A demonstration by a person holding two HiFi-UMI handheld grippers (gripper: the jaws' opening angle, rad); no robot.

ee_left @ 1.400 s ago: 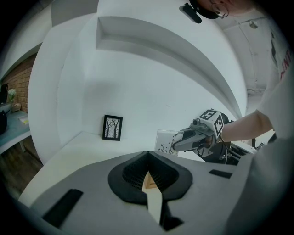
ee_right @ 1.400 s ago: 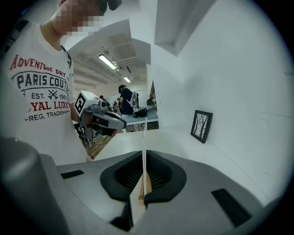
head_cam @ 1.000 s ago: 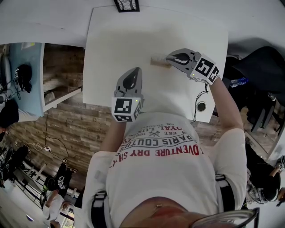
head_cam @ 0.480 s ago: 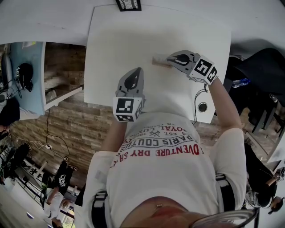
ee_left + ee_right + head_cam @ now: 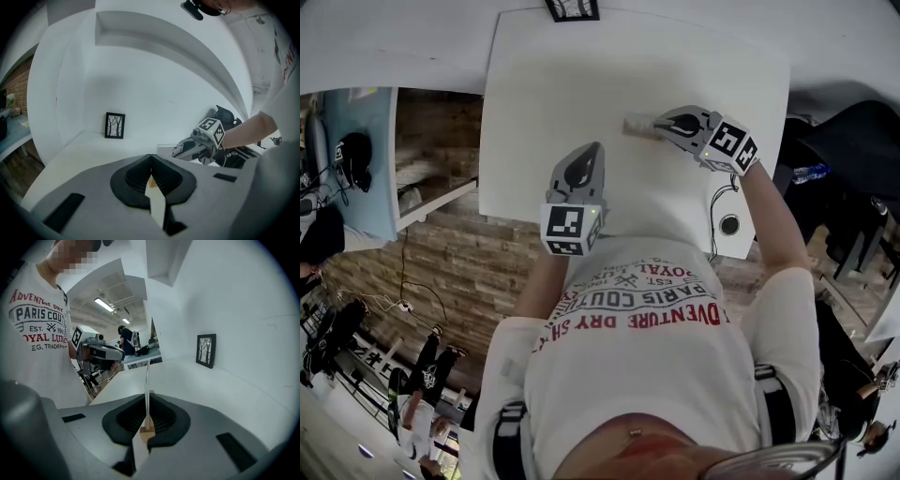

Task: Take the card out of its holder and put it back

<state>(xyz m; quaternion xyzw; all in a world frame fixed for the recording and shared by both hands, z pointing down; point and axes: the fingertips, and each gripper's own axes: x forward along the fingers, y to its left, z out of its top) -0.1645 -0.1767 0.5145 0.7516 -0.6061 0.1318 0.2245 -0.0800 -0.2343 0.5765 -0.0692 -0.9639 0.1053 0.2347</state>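
The card (image 5: 147,376), a thin clear sheet, stands upright and shows edge-on in the right gripper view, with its foot at the wooden holder (image 5: 147,431). The right gripper (image 5: 148,394) has its fingers pressed narrow against the card's two faces, and the card's top edge rises free above them.

In the head view the wooden holder (image 5: 637,127) lies on the white counter (image 5: 544,103) a little past the middle, with its long side running from 9 to 3 o'clock. The right gripper (image 5: 661,122) reaches it from 3 o'clock and points toward 9.

The left gripper (image 5: 591,150) is well apart, at 7 o'clock of the holder, and points to 12. Its marker cube hangs over the counter's near edge. In its own view its fingers (image 5: 151,157) meet at the tips and hold nothing. The card (image 5: 167,149) appears there at 2 o'clock as a pale rectangle at the right gripper's tip.

From the holder toward 9 o'clock the counter is bare up to its left edge, and toward 12 it is bare up to the wall. A small picture frame (image 5: 572,8) leans at that far edge, at 11 o'clock of the holder. A round cable port (image 5: 729,224) sits near the near corner at 4 o'clock, under the right forearm.
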